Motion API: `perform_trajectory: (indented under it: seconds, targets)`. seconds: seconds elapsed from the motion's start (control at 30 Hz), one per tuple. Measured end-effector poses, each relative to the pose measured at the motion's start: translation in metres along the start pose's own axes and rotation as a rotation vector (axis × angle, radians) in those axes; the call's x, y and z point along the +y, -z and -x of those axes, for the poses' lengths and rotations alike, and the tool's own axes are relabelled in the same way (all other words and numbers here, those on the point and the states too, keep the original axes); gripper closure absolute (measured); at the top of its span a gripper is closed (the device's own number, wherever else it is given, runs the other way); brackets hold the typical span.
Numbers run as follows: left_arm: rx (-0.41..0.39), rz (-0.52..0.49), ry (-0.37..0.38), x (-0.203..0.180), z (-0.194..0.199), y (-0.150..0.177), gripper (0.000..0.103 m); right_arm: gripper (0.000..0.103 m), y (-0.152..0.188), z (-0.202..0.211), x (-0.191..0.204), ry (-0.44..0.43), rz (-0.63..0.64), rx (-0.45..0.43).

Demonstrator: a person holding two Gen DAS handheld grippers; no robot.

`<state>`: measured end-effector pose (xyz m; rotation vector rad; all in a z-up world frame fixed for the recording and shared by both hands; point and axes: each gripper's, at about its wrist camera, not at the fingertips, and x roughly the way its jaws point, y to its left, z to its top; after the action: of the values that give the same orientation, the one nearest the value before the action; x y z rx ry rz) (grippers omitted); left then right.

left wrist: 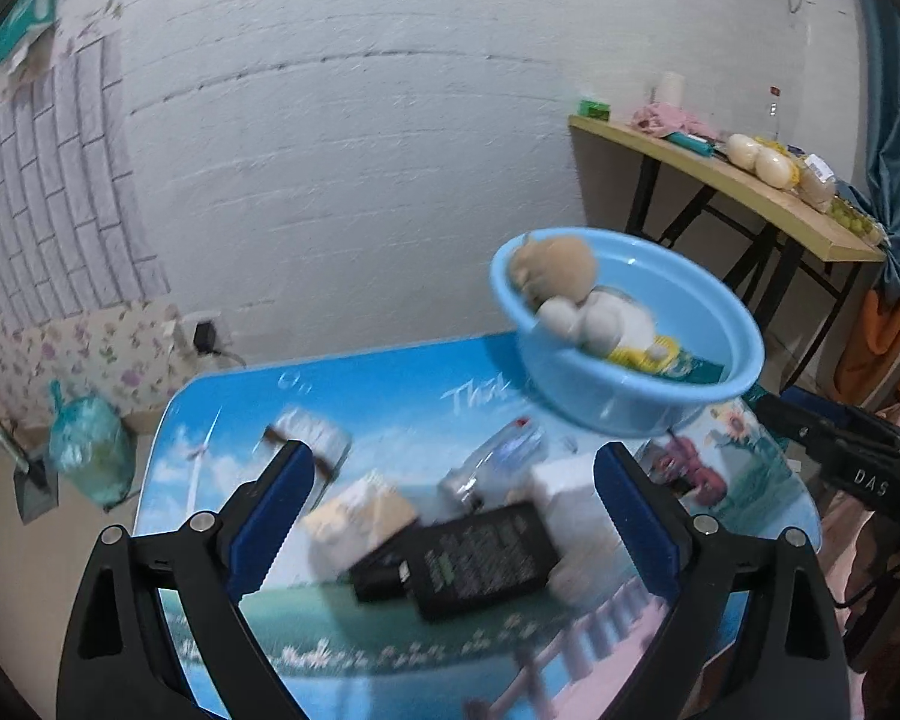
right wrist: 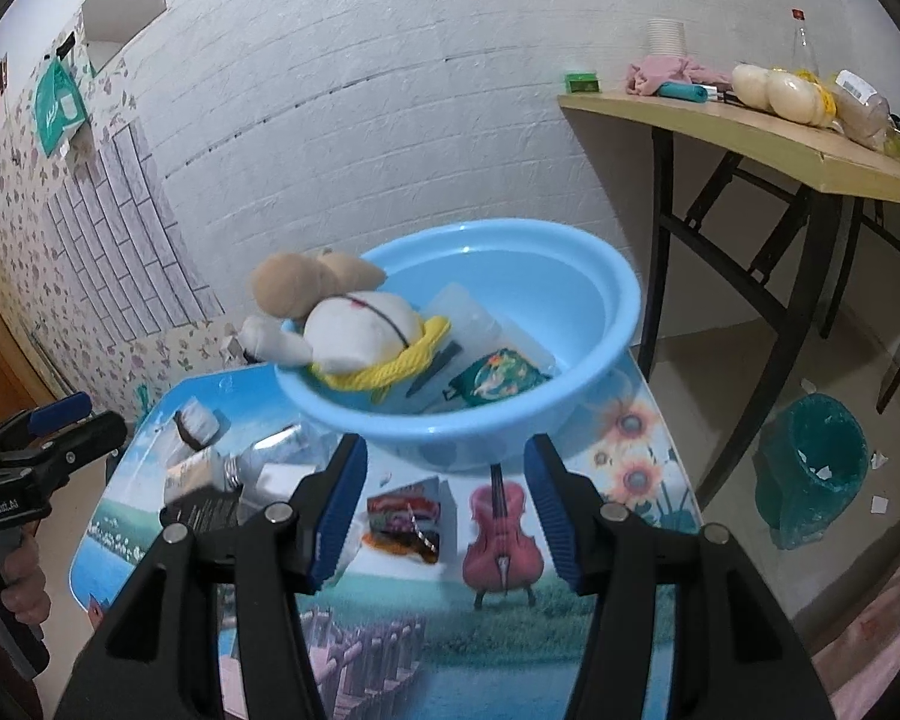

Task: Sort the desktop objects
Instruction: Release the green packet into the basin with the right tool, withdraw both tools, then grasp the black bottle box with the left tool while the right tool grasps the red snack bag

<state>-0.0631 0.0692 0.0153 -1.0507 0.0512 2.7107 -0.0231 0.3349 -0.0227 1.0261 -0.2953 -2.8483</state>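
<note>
A light blue basin (right wrist: 576,324) stands at the far side of the picture-printed table (right wrist: 570,612); it also shows in the left wrist view (left wrist: 708,324). In it lie a plush doll (right wrist: 354,324), yellow rope (right wrist: 390,375) and a green packet (right wrist: 495,378). My left gripper (left wrist: 450,516) is open above a black power adapter (left wrist: 480,558), a beige box (left wrist: 360,516), a white box (left wrist: 564,480) and a clear bottle (left wrist: 498,456). My right gripper (right wrist: 447,510) is open over a red snack packet (right wrist: 405,516), in front of the basin.
A wooden side table (right wrist: 780,138) with food and clutter stands at the right by the wall. A green bin (right wrist: 810,468) sits on the floor under it. A tied green bag (left wrist: 90,450) lies on the floor at the left.
</note>
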Motion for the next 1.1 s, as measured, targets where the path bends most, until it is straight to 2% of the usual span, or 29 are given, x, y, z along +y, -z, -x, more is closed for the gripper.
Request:
perform_trajectory:
  seconds: [0.33,0.5,0.63,0.93,1.1]
  targets:
    - [0.086,0.085,-0.011,0.03,-0.014,0.035,0.008,0.049,0.014,-0.011,0.013,0.002,0.027,0.063]
    - [0.145,0.085,0.01,0.023,-0.031,0.05,0.008,0.049,0.019,-0.023,0.012,0.006,0.022,0.103]
    - [0.177,0.066,0.017,0.013,-0.044,0.056,0.008,0.04,0.022,-0.032,0.011,0.004,0.016,0.127]
    - [0.235,0.108,0.035,0.006,-0.061,0.064,0.008,0.039,0.025,-0.054,0.012,-0.031,0.023,0.176]
    - [0.246,0.088,0.024,-0.002,-0.067,0.064,0.008,0.039,0.029,-0.065,0.014,-0.05,0.027,0.204]
